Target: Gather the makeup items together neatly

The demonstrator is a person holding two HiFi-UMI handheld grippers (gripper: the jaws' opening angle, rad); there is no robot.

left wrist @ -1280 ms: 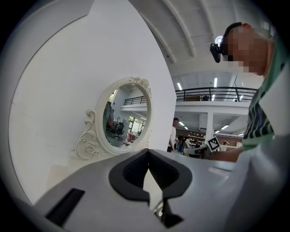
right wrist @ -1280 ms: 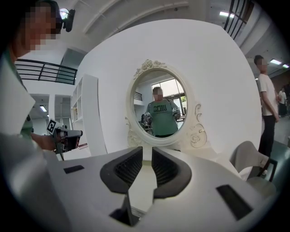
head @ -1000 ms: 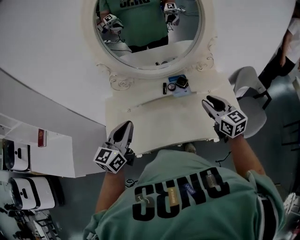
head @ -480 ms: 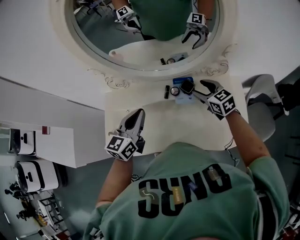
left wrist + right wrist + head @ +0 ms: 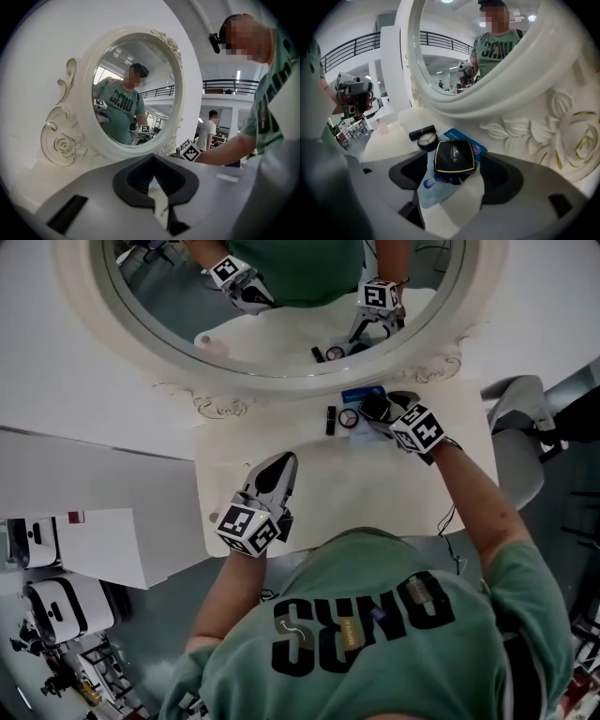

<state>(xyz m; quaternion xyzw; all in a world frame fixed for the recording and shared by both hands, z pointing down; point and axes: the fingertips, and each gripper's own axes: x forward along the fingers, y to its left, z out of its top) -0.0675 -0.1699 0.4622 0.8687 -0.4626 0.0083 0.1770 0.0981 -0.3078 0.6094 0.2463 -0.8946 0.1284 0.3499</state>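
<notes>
A black square compact (image 5: 454, 157) lies on a blue sachet (image 5: 439, 185) at the foot of the mirror. My right gripper (image 5: 454, 177) is open with its jaws either side of the compact, not pressing it; they have just been opening. Just left of it sit a round compact (image 5: 427, 140) and a black lipstick tube (image 5: 421, 132). The head view shows the same group: square compact (image 5: 374, 407), round compact (image 5: 349, 418), tube (image 5: 330, 420), right gripper (image 5: 388, 412). My left gripper (image 5: 282, 463) is shut and empty over the table's left part, its jaws (image 5: 152, 180) pointing at the mirror.
The cream dressing table (image 5: 356, 493) backs onto an oval mirror with a carved white frame (image 5: 225, 395). A grey chair (image 5: 517, 423) stands to the right. A white cabinet (image 5: 98, 549) and devices on the floor (image 5: 52, 610) are to the left.
My right gripper has gone from the table's right edge to the makeup items by the mirror and opened around the square compact. My left gripper has moved forward over the table.
</notes>
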